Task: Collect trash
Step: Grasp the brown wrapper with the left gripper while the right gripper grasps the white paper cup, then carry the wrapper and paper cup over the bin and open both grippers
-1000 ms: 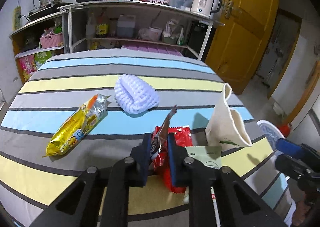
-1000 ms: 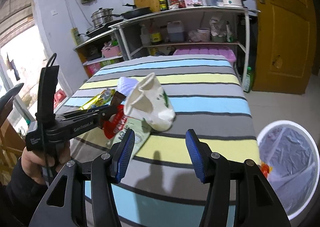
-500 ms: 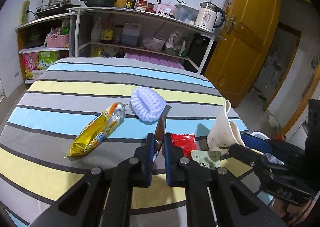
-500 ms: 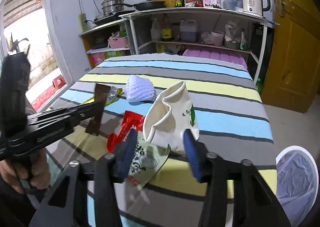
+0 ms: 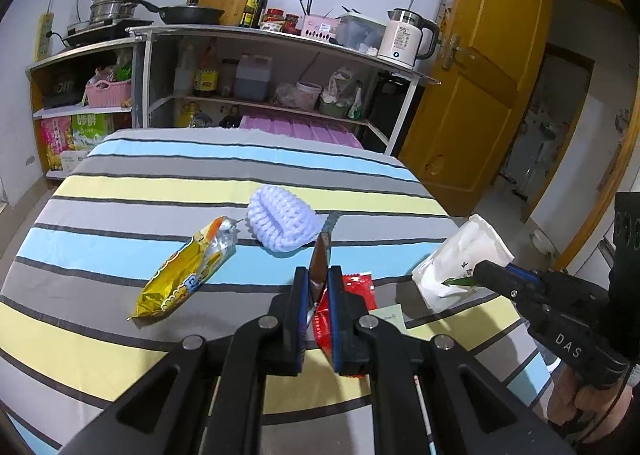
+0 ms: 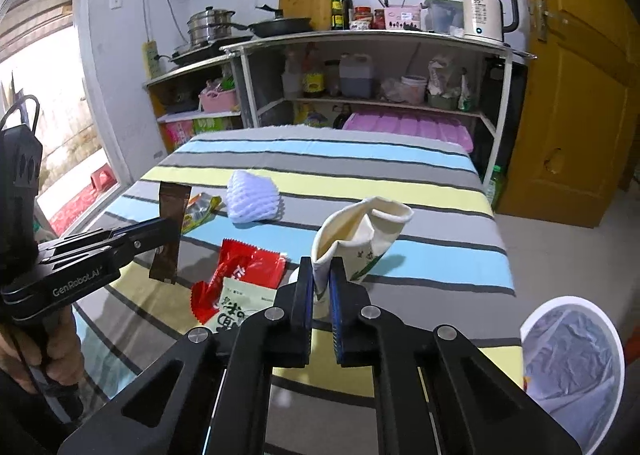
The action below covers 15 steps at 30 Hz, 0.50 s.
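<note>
Over the striped tablecloth [image 6: 400, 175] (kitchen shelves [image 6: 372, 103] behind) the left gripper [image 5: 319, 287] pinched a brown wrapper [image 5: 320, 259] — the right gripper [image 6: 321, 283] clamped a crumpled paper cup [image 6: 360, 235].

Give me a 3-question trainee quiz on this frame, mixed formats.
1. True or false: the left gripper is shut on a brown wrapper.
2. What does the right gripper hold? A) white paper bag B) yellow snack packet C) white foam net
3. Fill in: the lined bin stands on the ____ beside the striped table.

Key: 1 true; 2 A; 3 floor.
</note>
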{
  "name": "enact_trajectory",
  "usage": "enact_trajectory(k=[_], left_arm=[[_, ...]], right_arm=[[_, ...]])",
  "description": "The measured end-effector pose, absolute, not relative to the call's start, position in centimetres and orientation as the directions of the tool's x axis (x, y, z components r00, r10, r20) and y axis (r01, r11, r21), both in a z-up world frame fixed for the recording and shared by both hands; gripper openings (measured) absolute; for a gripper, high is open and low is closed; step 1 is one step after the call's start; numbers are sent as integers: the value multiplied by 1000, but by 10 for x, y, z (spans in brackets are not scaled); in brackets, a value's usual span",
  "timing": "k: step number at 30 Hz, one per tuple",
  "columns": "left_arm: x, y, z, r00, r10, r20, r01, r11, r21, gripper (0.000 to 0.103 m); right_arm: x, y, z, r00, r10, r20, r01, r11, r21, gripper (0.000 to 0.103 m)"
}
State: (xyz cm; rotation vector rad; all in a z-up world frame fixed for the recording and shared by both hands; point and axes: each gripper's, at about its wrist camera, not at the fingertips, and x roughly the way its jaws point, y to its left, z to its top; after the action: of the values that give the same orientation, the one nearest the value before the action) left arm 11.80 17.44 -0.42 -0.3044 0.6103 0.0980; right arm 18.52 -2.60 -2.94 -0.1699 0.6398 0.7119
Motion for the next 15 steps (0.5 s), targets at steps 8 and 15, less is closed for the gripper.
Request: enact_trajectory(k=[8, 15], left_arm=[[114, 151, 12, 829, -14, -559, -143, 961, -237, 10], [120, 118, 24, 835, -60, -548, -84, 969, -233, 10]], right_arm=[[174, -52, -15, 603, 563, -566, -636, 767, 85, 8], [164, -86, -6, 635, 546, -546, -598, 795, 99, 8]])
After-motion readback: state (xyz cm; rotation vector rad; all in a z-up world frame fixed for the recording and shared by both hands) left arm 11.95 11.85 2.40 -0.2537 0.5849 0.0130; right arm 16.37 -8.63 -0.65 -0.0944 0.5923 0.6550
